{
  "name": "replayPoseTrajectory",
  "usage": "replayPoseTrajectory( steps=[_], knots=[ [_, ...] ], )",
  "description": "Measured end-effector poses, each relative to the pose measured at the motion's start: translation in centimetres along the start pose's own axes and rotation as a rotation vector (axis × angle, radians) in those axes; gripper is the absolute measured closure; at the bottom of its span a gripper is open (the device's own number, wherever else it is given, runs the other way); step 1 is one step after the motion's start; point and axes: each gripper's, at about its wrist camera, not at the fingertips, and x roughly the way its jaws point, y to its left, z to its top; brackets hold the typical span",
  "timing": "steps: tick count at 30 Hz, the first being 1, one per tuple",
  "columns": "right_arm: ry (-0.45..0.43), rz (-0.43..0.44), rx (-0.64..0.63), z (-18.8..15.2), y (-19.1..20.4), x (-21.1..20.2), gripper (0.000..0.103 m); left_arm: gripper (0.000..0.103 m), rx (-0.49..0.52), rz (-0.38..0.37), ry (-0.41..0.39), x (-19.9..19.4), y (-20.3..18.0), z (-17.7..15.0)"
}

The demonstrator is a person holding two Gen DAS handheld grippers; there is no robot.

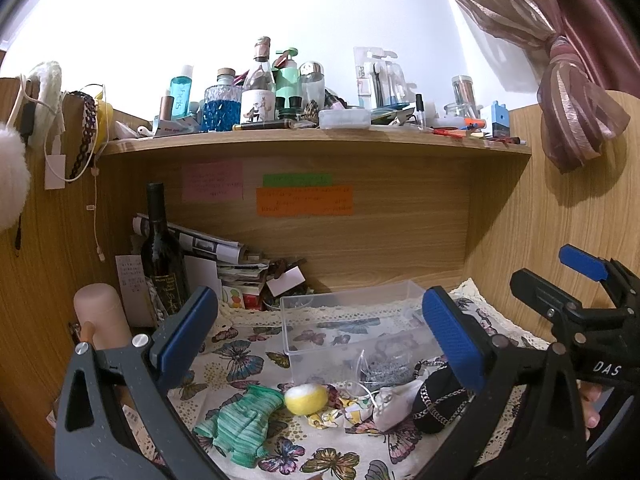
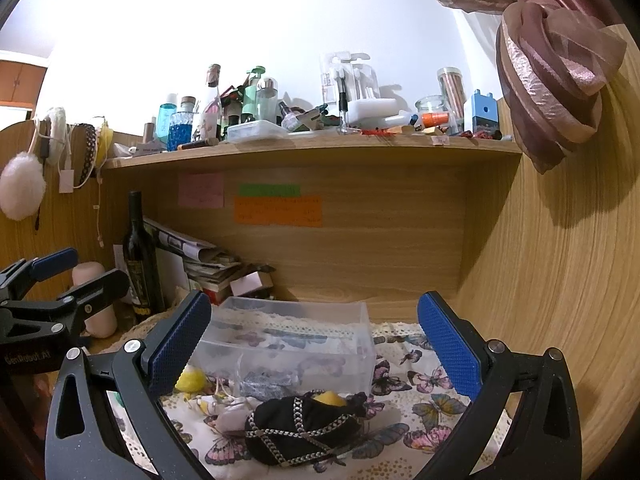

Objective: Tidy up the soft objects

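A clear box [image 1: 352,328] sits on the butterfly cloth [image 1: 240,360], behind a row of soft things. The row runs left to right: a green glove [image 1: 240,412], a yellow ball [image 1: 306,399], a white pouch [image 1: 394,404] and a black pouch [image 2: 300,428] lying longways across. A dark bottle [image 1: 162,248] and papers [image 1: 236,264] crowd the back left corner. The wooden shelf [image 1: 312,142] above is full of bottles. The left gripper [image 1: 320,332] and right gripper [image 2: 316,344] both have fingers wide apart, holding nothing.

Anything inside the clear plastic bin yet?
The clear plastic bin looks empty: only the butterfly cloth shows through it. The clear bag of grey bits hides its front corner, so that spot cannot be checked.
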Motion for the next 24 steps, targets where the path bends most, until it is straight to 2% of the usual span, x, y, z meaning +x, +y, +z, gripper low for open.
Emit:
replayPoseTrajectory(
  steps=[18,24],
  knots=[
    [-0.003,0.002,0.009,-0.05,0.04,-0.08,0.0,0.0,-0.003,0.003,-0.002,-0.04,-0.15,-0.09],
    [0.013,0.008,0.02,-0.41,-0.3,0.33,0.0,0.0,-0.005,-0.005,0.02,0.48,-0.24,-0.43]
  ],
)
